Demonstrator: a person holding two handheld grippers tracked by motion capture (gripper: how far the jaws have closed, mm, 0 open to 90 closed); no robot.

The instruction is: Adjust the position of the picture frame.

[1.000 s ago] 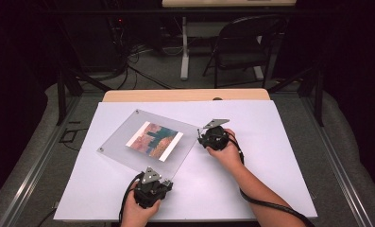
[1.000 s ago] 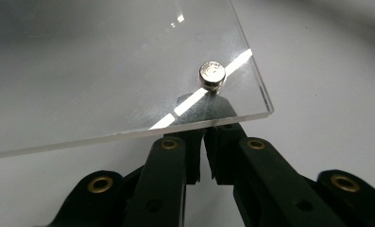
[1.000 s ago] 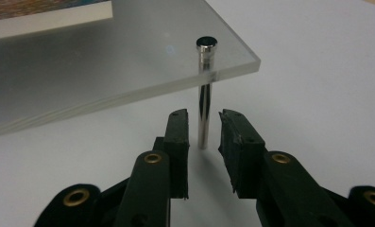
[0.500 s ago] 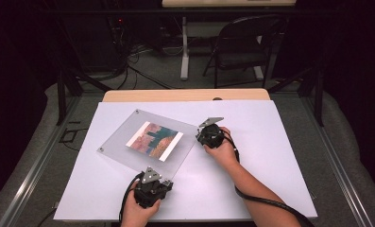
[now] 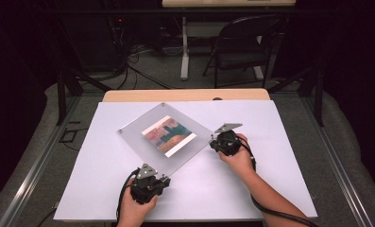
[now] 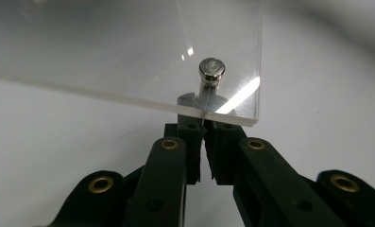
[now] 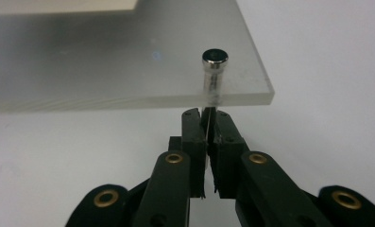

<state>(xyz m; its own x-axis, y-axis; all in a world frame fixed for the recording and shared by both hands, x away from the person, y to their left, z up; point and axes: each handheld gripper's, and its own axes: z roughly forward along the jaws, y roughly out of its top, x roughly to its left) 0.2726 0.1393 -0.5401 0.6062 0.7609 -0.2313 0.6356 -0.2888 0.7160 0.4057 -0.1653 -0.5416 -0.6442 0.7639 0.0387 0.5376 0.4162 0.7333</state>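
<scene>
A clear acrylic photo frame (image 5: 140,127) holding a colourful picture (image 5: 168,136) lies cornerwise over the white table top. A metal pin (image 6: 212,70) goes through its near corner. My left gripper (image 5: 162,176) is at that corner, its jaws pinched together on the pin's lower end just under the plate edge (image 6: 204,126). My right gripper (image 5: 212,138) is at the frame's right corner. There another pin (image 7: 215,57) stands through the thick plate, and the jaws are shut on its stem below the edge (image 7: 207,120).
A white sheet (image 5: 275,189) covers the table, with a wooden strip (image 5: 185,95) along the far edge. A folding chair (image 5: 244,45), a table leg and cables stand on the floor beyond. A person's forearms enter from the bottom.
The frame has shifted to the right and its far corners sit higher in the picture. The right gripper moved right with its corner. The left gripper stayed put.
</scene>
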